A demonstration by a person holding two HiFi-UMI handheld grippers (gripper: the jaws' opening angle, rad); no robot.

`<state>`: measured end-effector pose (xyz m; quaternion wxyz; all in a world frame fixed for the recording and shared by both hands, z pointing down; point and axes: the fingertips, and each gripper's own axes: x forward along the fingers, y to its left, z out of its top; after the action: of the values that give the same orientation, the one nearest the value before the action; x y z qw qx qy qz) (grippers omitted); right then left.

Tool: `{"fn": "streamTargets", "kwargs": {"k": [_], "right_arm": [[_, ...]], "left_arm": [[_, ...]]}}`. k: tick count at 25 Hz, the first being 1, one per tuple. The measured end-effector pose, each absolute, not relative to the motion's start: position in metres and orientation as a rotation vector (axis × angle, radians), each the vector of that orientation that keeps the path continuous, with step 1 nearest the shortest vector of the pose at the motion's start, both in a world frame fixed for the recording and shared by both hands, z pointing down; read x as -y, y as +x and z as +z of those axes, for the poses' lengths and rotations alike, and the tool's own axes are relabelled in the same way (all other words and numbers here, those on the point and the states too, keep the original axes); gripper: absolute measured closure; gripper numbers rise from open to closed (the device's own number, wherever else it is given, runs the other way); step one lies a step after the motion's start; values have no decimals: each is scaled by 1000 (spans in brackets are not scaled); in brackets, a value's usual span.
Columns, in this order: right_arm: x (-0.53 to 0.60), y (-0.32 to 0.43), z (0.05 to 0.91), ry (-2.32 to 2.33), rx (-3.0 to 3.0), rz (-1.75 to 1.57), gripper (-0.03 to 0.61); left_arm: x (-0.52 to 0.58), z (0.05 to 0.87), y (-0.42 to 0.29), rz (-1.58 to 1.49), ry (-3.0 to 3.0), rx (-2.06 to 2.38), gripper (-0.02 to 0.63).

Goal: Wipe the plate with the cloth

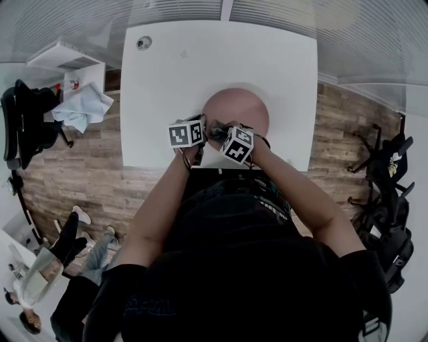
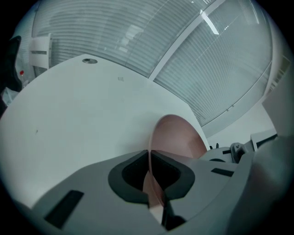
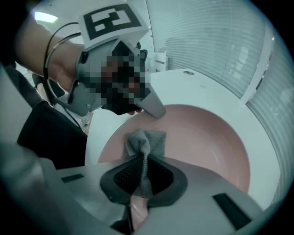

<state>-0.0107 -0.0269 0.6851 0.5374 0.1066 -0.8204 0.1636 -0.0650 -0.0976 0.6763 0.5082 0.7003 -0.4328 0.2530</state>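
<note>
**Grip state.** My left claw point(image 2: 151, 181) is clamped on the thin rim of the pink plate point(image 2: 177, 137). My right claw point(image 3: 144, 176) is closed on a bunched grey cloth point(image 3: 146, 142), which pokes out just past the pads and over the plate's near side.

**Location.** In the head view the plate sits at centre frame, close to the near edge of the white table point(image 1: 167, 80). I cannot tell whether its held side is lifted off the top.

**Risks.**
- The left hold covers only a narrow strip of rim. Downward pressure from wiping could pivot the plate or pull it free.
- Little fabric extends beyond the right pads, so a steep approach could put hard jaw tips on the glaze instead of cloth.
- The cloth is pinched in a thin fold and a dragging stroke could tug it out.
- Both claws are very close together. A stroke toward the left one risks a knock.
- The plate lies near the table edge, so a slip toward me could send it off.

**Surface and room.** The tabletop is smooth, white and bare except for a round fitting point(image 1: 144, 43) at upper left. The floor is wood plank point(image 1: 87, 174). There are slatted blinds point(image 1: 67, 20) along the top, a pale rag on a side table point(image 1: 81, 105) at left, and black office chairs point(image 1: 384, 174) at the sides.
</note>
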Motion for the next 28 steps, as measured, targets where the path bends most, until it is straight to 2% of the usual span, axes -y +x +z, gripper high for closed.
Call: {"fn": "streamTargets", "kwargs": {"k": [8, 16, 21, 28], "right_arm": [[-5, 49, 689, 239, 1808, 434, 543], [50, 111, 693, 376, 1699, 395, 543], [100, 106, 693, 457, 1720, 351, 541], [143, 55, 690, 480, 1804, 264, 543]], "left_arm": [[98, 677, -65, 625, 1702, 1025, 584], [98, 679, -64, 648, 1715, 999, 584], [100, 679, -65, 641, 1709, 1003, 584], [101, 678, -66, 643, 1704, 1007, 584]]}}
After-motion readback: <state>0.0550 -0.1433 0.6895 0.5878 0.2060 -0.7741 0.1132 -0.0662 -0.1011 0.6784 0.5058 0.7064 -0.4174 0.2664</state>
